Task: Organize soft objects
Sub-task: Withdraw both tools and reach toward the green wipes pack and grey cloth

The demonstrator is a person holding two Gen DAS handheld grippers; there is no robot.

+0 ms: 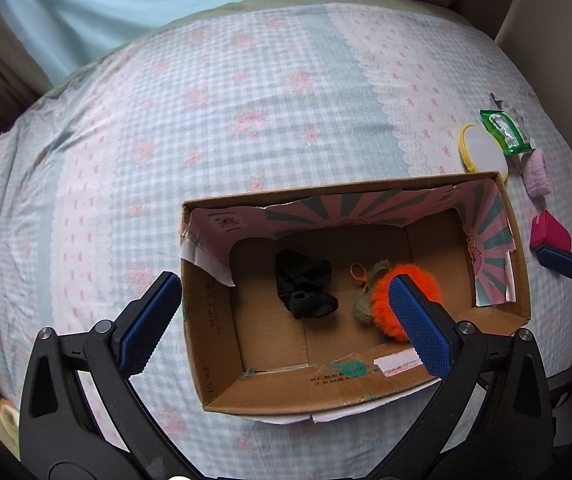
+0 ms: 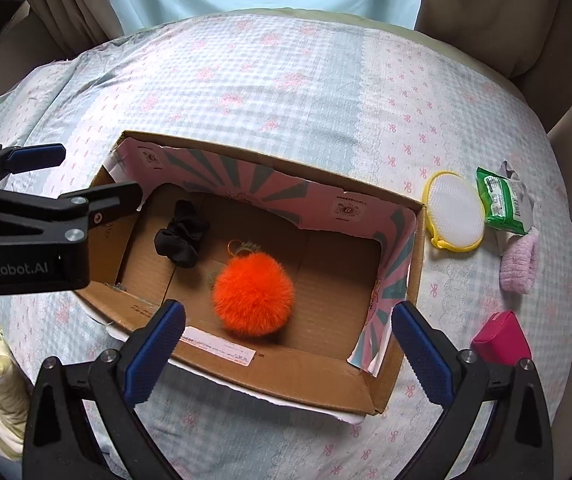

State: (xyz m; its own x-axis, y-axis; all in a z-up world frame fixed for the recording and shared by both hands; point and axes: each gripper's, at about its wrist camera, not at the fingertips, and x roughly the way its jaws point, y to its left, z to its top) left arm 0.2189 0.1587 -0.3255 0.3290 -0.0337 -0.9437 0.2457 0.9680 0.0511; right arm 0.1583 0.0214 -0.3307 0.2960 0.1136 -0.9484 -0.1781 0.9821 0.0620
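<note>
Soft objects, catalogue of. Left wrist view: left gripper (image 1: 286, 320) jaws wide, holding nothing; between and beyond them, in the cardboard box (image 1: 214, 360) on the bed (image 1: 206, 100), lie a black scrunchie (image 1: 304, 288) and an orange pompom keychain (image 1: 382, 304). Right wrist view: right gripper (image 2: 290, 344) jaws wide, empty; the pompom sits just beyond them. Still outside, beyond the right jaw: pink scrunchie (image 2: 520, 266), yellow brush (image 2: 454, 210), green packet (image 2: 502, 202), magenta case (image 2: 502, 338). Judged partly done.
</note>
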